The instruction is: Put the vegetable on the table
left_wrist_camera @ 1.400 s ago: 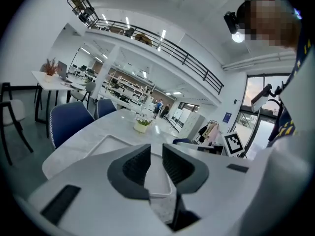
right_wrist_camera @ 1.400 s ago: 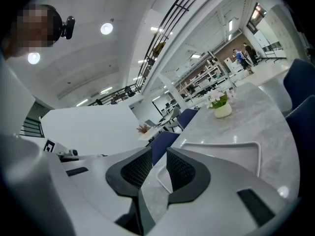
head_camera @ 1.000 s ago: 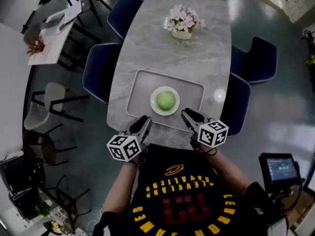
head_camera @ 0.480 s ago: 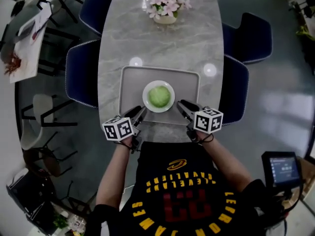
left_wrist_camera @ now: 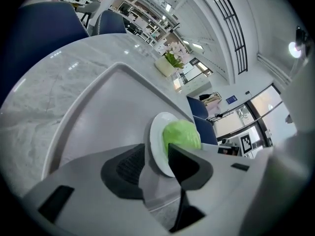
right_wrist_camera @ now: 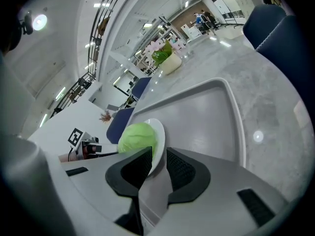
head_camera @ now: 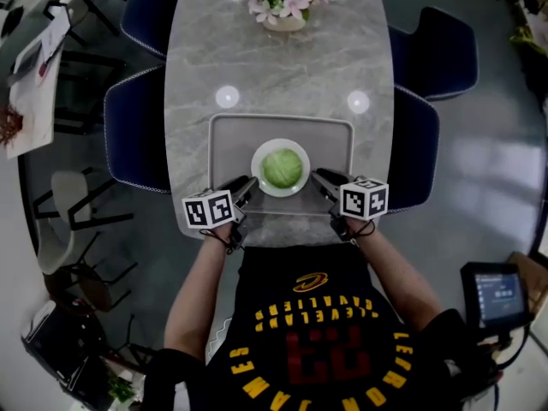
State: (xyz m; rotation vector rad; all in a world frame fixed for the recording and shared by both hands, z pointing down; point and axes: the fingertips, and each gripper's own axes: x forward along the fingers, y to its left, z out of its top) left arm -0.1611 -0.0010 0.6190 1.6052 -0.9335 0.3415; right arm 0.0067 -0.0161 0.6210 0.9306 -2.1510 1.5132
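Marble tabletop (head_camera: 282,67), grey tray (head_camera: 227,139) on it, white plate (head_camera: 258,156) mid-tray, cabbage (head_camera: 282,168) sitting on the plate. The left gripper (head_camera: 248,183) has just been opening its jaws, the right gripper (head_camera: 318,176) gapes too; plate rim in each gap, unclamped.

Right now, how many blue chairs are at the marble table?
4. Along the table: left near chair, left far chair, right near chair, right far chair. Its far end is out of frame, so another may be hidden.

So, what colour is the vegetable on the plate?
The vegetable is pale green; the right gripper view shows it best.
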